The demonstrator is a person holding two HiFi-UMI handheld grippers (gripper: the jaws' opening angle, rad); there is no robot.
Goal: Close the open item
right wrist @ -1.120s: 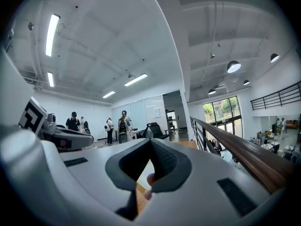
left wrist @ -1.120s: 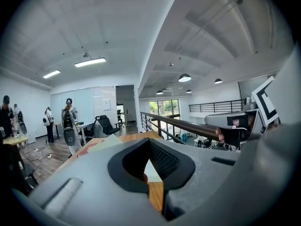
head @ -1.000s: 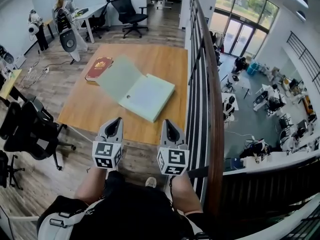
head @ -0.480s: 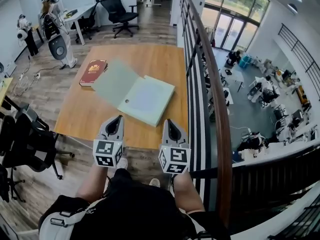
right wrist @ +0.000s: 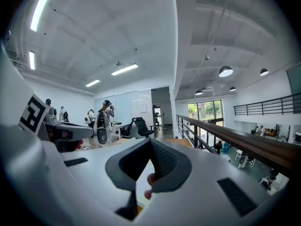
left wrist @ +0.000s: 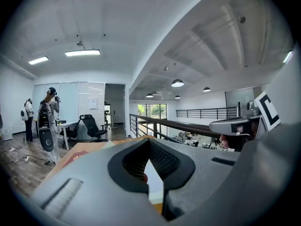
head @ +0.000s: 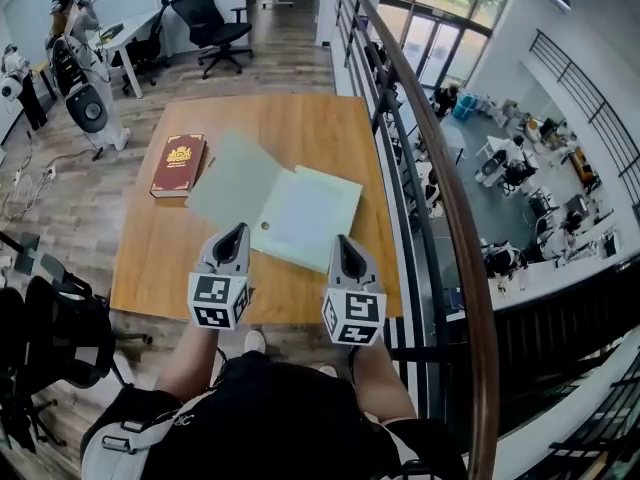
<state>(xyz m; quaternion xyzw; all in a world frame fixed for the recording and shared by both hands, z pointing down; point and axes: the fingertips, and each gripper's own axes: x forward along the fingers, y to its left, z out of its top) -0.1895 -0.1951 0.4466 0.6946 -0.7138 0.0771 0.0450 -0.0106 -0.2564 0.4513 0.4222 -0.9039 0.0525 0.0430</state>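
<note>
A large pale green book [head: 280, 203] lies open on the wooden table [head: 300, 118], its left cover spread flat and its right half a thick block of pages. Both grippers hover side by side over the table's near edge, just short of the book. My left gripper [head: 236, 231] points at the book's near left corner, and my right gripper [head: 341, 240] points at its near right corner. Each has its jaws shut with nothing held. A strip of the pale page [left wrist: 154, 185] shows in the left gripper view, beyond the closed jaws.
A closed red book [head: 178, 164] lies on the table left of the open one. A dark railing [head: 430, 158] runs along the table's right side over a drop to a lower floor. Office chairs [head: 205, 18] and a person [head: 75, 28] stand beyond, and a black chair [head: 50, 338] sits near left.
The view has drawn closer to the table, so both grippers now reach over its near edge toward the open book. The books have not moved, and the jaws stay shut.
</note>
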